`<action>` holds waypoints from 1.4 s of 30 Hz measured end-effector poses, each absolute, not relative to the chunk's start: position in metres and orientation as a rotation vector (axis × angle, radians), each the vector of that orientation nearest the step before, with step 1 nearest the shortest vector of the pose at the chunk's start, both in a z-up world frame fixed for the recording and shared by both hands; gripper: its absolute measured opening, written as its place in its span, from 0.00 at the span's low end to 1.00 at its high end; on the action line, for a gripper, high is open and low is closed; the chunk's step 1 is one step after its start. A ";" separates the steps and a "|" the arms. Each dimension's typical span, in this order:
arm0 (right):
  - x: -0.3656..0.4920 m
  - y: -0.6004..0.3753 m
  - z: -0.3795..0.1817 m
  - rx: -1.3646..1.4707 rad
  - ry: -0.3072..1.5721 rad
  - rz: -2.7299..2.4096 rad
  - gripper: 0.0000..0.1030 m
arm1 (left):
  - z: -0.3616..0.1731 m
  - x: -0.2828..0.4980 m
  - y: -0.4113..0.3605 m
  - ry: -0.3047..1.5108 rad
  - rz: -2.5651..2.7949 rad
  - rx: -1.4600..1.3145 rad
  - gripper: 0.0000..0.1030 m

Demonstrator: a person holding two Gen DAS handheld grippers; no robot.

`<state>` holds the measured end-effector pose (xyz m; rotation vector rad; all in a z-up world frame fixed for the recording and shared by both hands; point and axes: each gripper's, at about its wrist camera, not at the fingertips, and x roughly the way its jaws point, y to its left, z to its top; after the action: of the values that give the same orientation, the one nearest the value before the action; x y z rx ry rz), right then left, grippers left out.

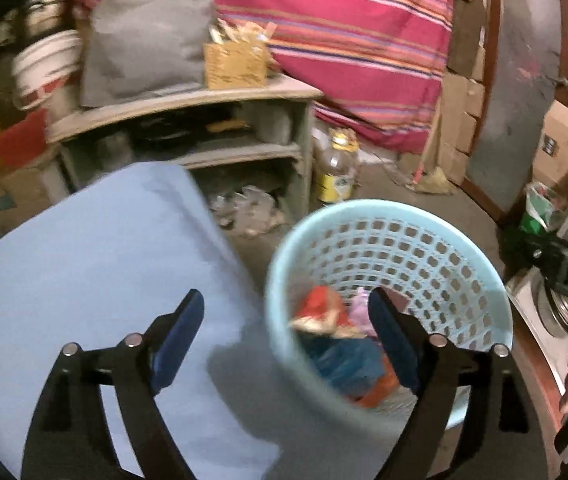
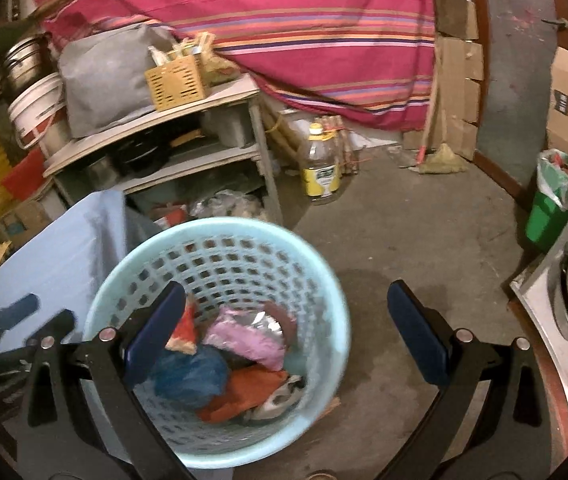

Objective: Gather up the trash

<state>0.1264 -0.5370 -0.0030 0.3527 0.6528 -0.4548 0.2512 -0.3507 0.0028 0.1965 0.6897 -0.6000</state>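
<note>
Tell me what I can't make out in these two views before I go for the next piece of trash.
- Basket bottom, right wrist view: the trash pile and the right tool's left finger cover it.
- Blue surface, left wrist view: blurred, cut off at the frame edge; leftover trash unknowable.
- Lower shelf contents, left wrist view: blurred and dim.
- Left tool: open, nothing between its fingers.

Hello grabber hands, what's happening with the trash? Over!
Left gripper open, empty. Right gripper open, empty. Wrappers in basket. Nothing in the way.
</note>
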 end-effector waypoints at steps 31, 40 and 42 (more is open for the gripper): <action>0.030 -0.216 0.001 -0.028 0.377 -0.129 0.96 | -0.004 0.042 -0.005 0.457 -0.033 0.044 0.96; 0.018 -0.174 -0.027 -0.053 0.389 -0.023 0.96 | -0.016 0.018 0.024 0.420 0.020 0.010 0.96; 0.016 -0.171 -0.030 -0.034 0.393 -0.010 0.96 | -0.019 0.016 0.026 0.420 0.018 0.004 0.96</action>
<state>0.0156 -0.1708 -0.0301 -0.0344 0.3927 -0.0100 0.0161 0.0258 -0.0185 0.0038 0.4200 0.0185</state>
